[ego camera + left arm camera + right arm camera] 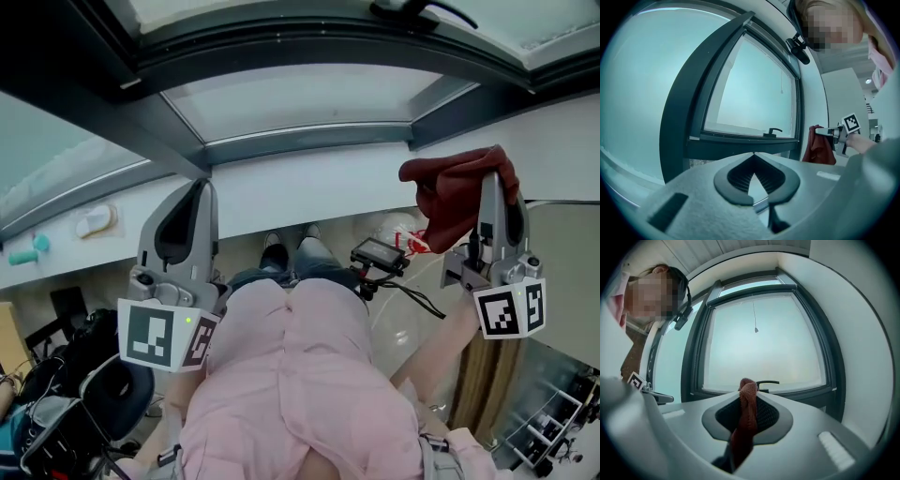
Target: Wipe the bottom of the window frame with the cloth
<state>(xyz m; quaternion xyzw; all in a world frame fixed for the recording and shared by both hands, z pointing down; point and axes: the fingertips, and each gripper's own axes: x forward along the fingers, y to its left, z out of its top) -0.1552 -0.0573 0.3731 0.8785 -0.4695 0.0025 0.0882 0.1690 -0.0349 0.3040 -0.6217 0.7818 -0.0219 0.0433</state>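
The right gripper (489,183) has its jaws clamped on a dark red, crumpled cloth (450,192), which bunches over their tips. The dark grey metal window frame (309,141) runs just beyond those tips. The left gripper (200,187) has its jaws pressed together at the tips with nothing between them.

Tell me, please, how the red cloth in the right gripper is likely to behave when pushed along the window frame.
Probably floppy: the cloth bunches and droops in folds around the right gripper. Likely light, since a pinch alone holds it up. Its textured weave should drag on the window frame rather than slide.
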